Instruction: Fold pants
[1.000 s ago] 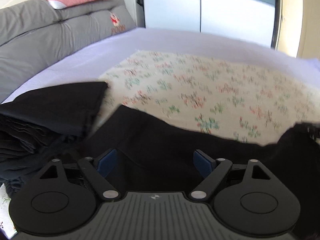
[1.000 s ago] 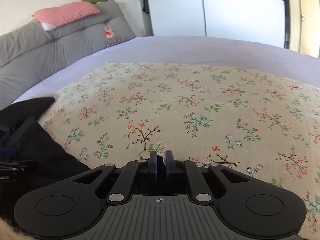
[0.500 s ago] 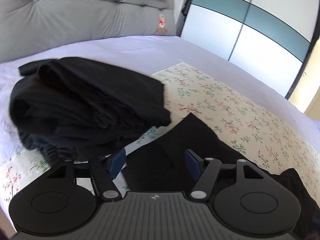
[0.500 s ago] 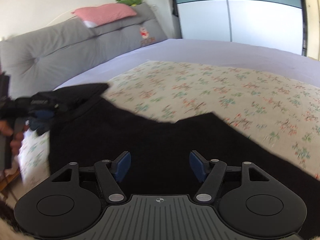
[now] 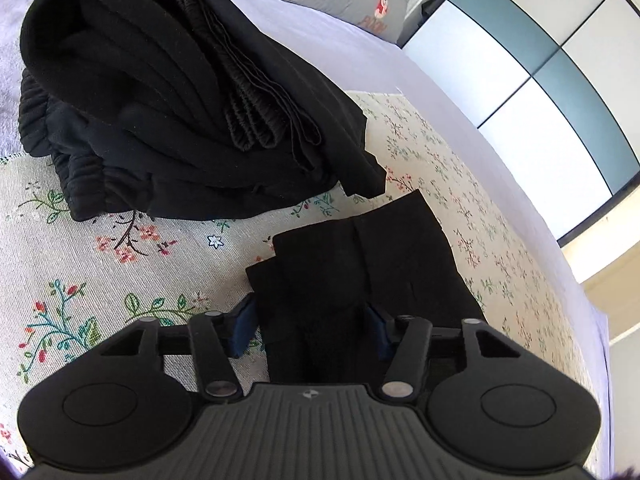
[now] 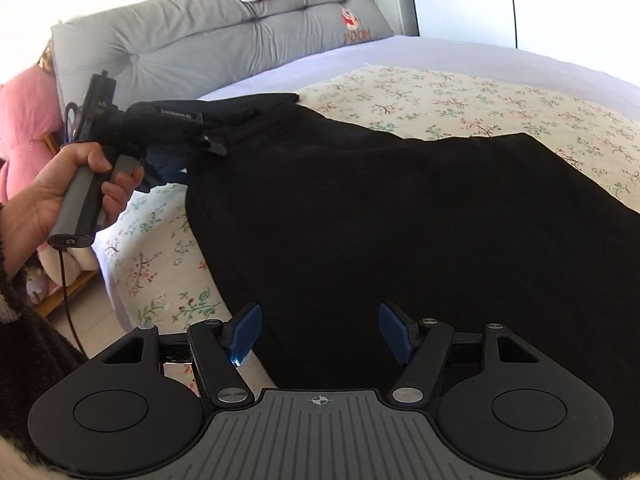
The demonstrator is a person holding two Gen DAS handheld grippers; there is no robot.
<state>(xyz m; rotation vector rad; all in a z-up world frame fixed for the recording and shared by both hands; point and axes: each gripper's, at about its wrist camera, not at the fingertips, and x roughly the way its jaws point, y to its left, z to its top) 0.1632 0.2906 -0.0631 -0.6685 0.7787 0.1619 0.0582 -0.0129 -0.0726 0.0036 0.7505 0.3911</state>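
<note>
Pants (image 6: 400,220) lie flat on the floral bedspread (image 5: 100,280), one edge between the closing, not yet pinching fingers of the left gripper (image 5: 310,328), the right gripper (image 6: 320,332) gaping empty above; pinch both layers squarely before lifting.
</note>
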